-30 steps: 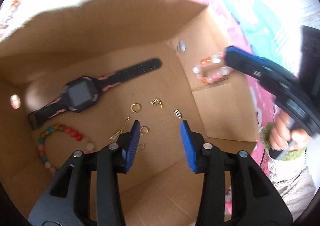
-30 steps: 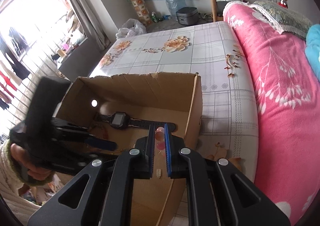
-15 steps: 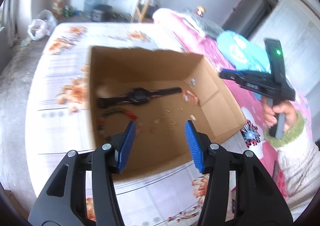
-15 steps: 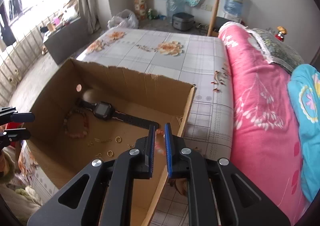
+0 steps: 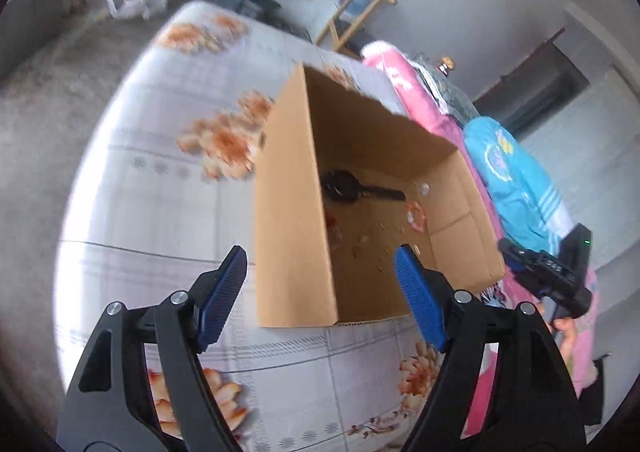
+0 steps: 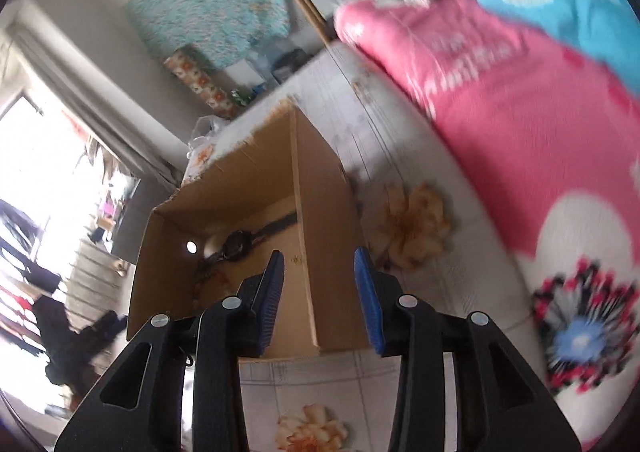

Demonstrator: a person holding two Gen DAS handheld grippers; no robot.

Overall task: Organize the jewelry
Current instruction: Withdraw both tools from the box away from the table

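An open cardboard box [image 5: 292, 236] stands on the flowered cloth. Inside it lie a black watch [image 5: 352, 188], a pink bead bracelet [image 5: 416, 216] near the right wall, and several small gold pieces [image 5: 384, 240]. My left gripper [image 5: 320, 284] hovers in front of the box, outside it. Its jaws are opening wide and nothing is between them. My right gripper [image 6: 319, 268] hangs over the box's near corner, jaws opening and empty. In that view the watch [image 6: 240, 244] lies on the floor of the box [image 6: 320, 212]. The left wrist view shows the right gripper [image 5: 512, 252] in a hand at the right.
The flowered cloth [image 5: 160, 212] spreads to the left and in front of the box. A pink blanket [image 6: 500, 112] and a blue garment [image 5: 516, 180] lie to the right. A wooden stool [image 5: 352, 12] and a plastic bag [image 5: 136, 0] stand further back.
Both grippers have drawn back from the box, rolled, and spread their jaws wider. The left one was down inside the box before. The pink bracelet stays in the box.
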